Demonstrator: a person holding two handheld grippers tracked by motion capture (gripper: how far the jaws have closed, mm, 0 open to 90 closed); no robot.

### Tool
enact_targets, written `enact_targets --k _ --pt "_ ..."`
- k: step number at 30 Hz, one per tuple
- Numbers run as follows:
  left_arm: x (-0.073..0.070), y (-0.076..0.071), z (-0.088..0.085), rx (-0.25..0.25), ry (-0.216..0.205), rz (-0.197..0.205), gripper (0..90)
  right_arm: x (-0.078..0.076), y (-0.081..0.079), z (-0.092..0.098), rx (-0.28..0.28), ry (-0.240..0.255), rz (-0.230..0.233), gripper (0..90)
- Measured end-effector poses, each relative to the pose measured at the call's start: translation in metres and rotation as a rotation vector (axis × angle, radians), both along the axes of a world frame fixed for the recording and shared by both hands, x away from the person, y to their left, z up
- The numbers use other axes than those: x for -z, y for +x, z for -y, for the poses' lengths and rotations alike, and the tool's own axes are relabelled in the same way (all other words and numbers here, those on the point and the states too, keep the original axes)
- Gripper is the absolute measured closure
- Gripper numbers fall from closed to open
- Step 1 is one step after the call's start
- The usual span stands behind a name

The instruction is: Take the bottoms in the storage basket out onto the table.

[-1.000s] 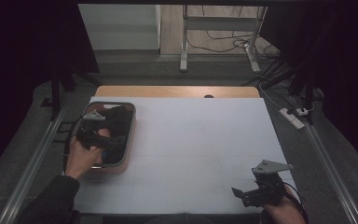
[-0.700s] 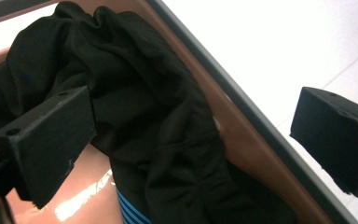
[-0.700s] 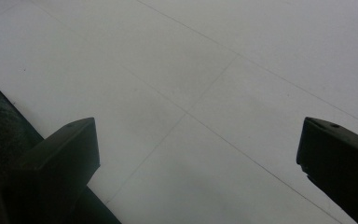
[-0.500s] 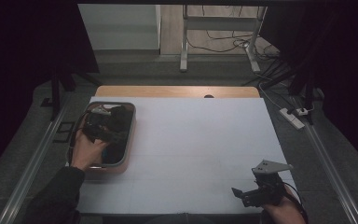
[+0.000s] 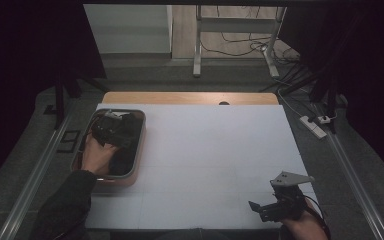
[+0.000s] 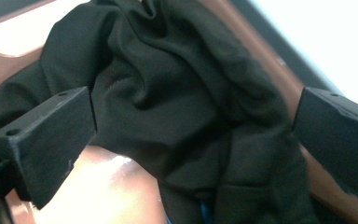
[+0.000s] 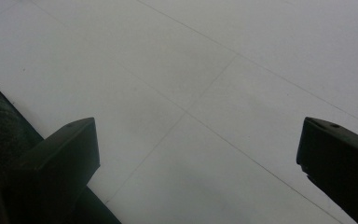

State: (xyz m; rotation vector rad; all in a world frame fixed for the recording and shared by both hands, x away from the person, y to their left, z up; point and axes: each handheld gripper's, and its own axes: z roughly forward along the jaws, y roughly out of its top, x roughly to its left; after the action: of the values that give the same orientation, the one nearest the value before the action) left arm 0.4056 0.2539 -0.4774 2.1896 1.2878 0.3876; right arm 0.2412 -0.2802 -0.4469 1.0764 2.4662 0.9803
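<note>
Black cloth, crumpled in the brown tray at centre left of the high view, on the white table. Left gripper is inside the tray, jaws spread wide, one on either side of the cloth, not clamping it. Right gripper, lower right of the frame, hangs over bare table, jaws released and well apart.

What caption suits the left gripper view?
Open left gripper poised over crumpled black cloth in a brown tray.
</note>
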Motion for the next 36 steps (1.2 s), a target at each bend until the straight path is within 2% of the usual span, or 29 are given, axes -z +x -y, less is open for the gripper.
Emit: enact_targets --k 6,10,14,15,20,23,26,29,35,36 --pt "0.007 0.010 0.007 0.015 0.023 -0.028 0.0 0.000 0.000 0.000 0.001 0.000 -0.001 0.0" --pt "0.011 0.016 0.010 0.011 0.055 -0.045 0.0 0.000 0.000 0.000 0.000 0.000 0.000 0.0" --pt "0.020 0.023 0.010 -0.002 0.073 -0.093 0.0 0.000 0.000 0.000 0.000 0.000 0.000 0.0" --pt "0.022 0.025 0.010 -0.005 0.076 -0.118 0.0 0.000 0.000 0.000 0.000 0.000 0.000 0.0" --pt "0.029 0.030 0.009 -0.025 0.092 -0.171 0.0 0.000 0.000 0.000 0.000 0.000 0.000 0.0" --pt "0.034 0.034 0.010 -0.056 0.114 -0.216 0.0 0.000 0.000 0.000 -0.001 -0.001 -0.001 0.0" --pt "0.038 0.036 0.008 -0.068 0.097 -0.244 0.0 0.000 0.000 0.000 -0.001 -0.002 -0.001 0.0" --pt "0.044 0.038 0.007 -0.082 0.049 -0.280 0.0 0.000 0.000 0.000 0.000 -0.005 -0.001 0.0" --pt "0.044 0.036 0.009 -0.093 0.043 -0.275 0.3 0.000 0.000 -0.001 -0.003 -0.005 -0.003 0.0" --pt "0.043 0.036 0.009 -0.088 0.043 -0.275 2.7 0.001 0.000 -0.001 -0.003 -0.007 -0.002 0.0"
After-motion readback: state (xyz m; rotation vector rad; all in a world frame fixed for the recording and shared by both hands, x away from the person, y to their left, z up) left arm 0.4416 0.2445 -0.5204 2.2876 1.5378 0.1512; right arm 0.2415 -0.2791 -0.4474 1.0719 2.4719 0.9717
